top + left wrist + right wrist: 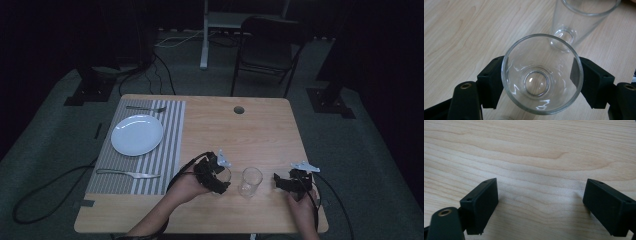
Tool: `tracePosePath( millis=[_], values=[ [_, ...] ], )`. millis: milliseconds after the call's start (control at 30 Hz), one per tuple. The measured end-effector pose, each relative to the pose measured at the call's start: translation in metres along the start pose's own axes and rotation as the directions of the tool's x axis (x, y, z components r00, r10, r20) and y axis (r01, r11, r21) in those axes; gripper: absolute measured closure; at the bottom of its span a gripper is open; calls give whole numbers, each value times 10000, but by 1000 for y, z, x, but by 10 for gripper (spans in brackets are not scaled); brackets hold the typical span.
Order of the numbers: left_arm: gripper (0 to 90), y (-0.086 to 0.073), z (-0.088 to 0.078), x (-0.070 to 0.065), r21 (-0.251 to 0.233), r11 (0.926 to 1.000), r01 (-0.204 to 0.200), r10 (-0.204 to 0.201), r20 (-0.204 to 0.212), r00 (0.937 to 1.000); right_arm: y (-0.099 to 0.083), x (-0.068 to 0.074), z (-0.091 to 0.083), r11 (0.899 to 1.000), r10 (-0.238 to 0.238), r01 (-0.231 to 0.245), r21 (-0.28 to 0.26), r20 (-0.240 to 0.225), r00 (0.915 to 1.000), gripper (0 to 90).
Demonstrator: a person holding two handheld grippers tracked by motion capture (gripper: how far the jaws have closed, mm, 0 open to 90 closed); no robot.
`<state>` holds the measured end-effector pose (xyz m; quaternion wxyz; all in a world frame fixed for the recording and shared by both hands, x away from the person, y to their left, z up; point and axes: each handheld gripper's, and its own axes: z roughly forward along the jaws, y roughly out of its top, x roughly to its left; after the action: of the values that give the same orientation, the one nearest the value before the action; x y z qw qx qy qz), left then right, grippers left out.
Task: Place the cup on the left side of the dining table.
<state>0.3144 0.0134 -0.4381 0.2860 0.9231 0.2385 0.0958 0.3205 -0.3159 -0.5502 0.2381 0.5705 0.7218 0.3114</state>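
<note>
Gripping a short clear drinking glass (542,75) with my left gripper (541,83): its black jaws are clamped against opposite sides of the wall just below the rim, pads pressed on the glass from left and right in the left gripper view. This glass stands upright on the light wooden counter (260,130), near its front edge and a little left of centre in the high view (222,176). A second, taller clear glass tumbler (250,181) stands upright just beside it, between my two hands; in the left gripper view its base (584,20) sits close behind the held glass, and I cannot tell whether the two touch. My right gripper (286,182) rests low over the counter to the right of the tumbler, apart from it; its jaws stand wide apart with bare wood between them (540,202). On the left part of the counter lies a grey-and-white striped placemat (165,145) carrying a round white plate (137,135), a metal fork (146,108) at the far side and a metal knife (127,173) at the near side, all well apart from both glasses.
</note>
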Motion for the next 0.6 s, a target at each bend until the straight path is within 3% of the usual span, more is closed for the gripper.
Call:
tracePosePath(
  millis=[533, 600],
  values=[
    [291, 12, -13, 13, -144, 9999, -78, 77, -68, 9999, 0, 0, 0, 10000, -18, 18, -5, 1, 10000, 125],
    [290, 13, -17, 16, -287, 9996, 63, -67, -126, 9999, 0, 0, 0, 10000, -12, 12, -1, -4, 10000, 125]
  ],
)
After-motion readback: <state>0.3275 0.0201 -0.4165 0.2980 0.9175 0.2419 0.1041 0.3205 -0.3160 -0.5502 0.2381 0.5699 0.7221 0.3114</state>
